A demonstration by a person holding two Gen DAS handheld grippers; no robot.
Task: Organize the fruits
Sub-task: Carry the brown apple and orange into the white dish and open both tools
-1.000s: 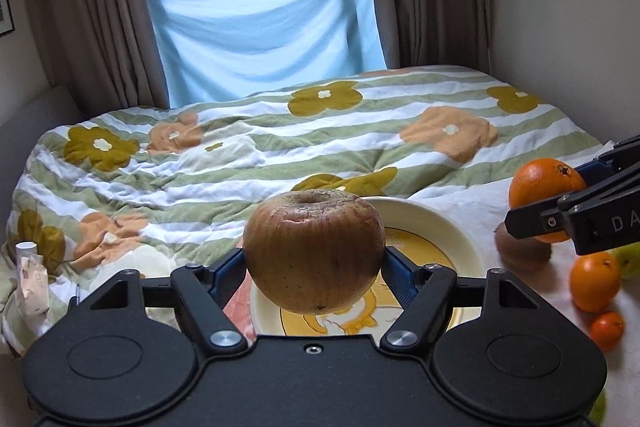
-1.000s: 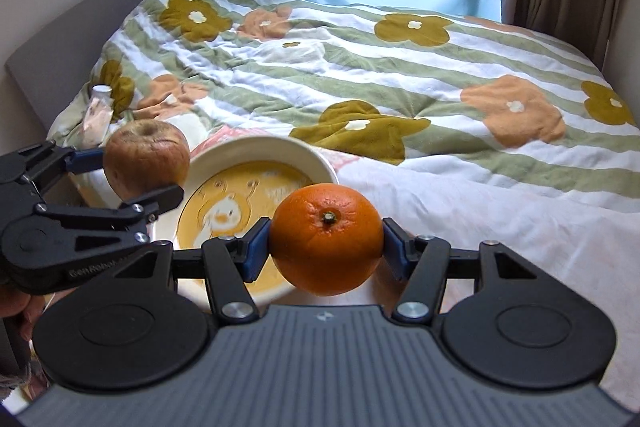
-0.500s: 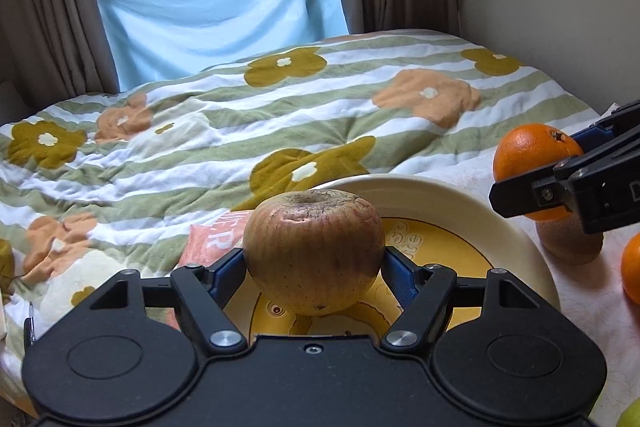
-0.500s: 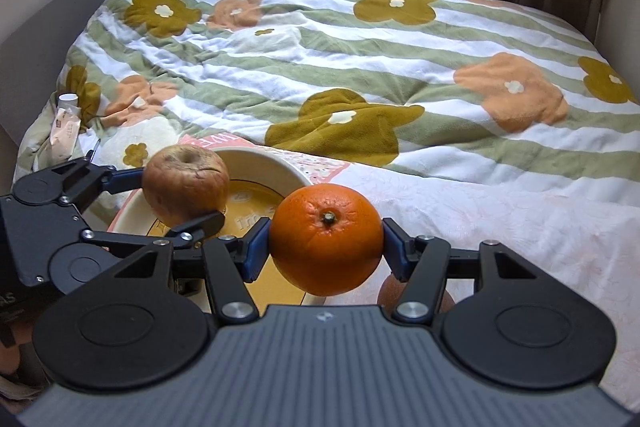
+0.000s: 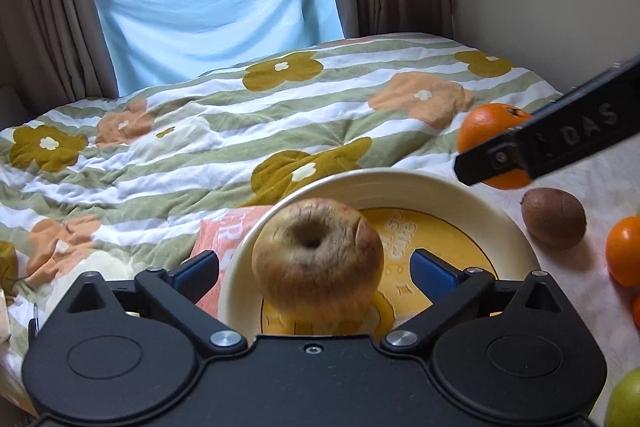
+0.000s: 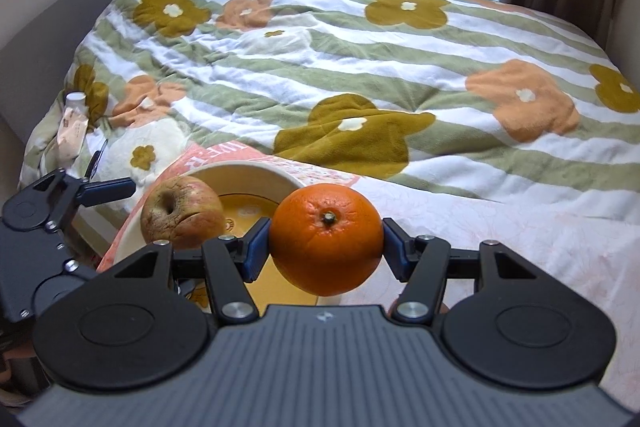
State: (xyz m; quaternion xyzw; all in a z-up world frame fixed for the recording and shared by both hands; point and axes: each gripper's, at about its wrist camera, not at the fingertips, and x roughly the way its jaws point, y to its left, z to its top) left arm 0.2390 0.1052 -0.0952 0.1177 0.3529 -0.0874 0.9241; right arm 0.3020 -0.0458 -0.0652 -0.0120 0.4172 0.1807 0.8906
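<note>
We see the green fruit and one orange fruit cut off at the right edge; the apple hides what is probably a cartoon print in the bowl.
</note>
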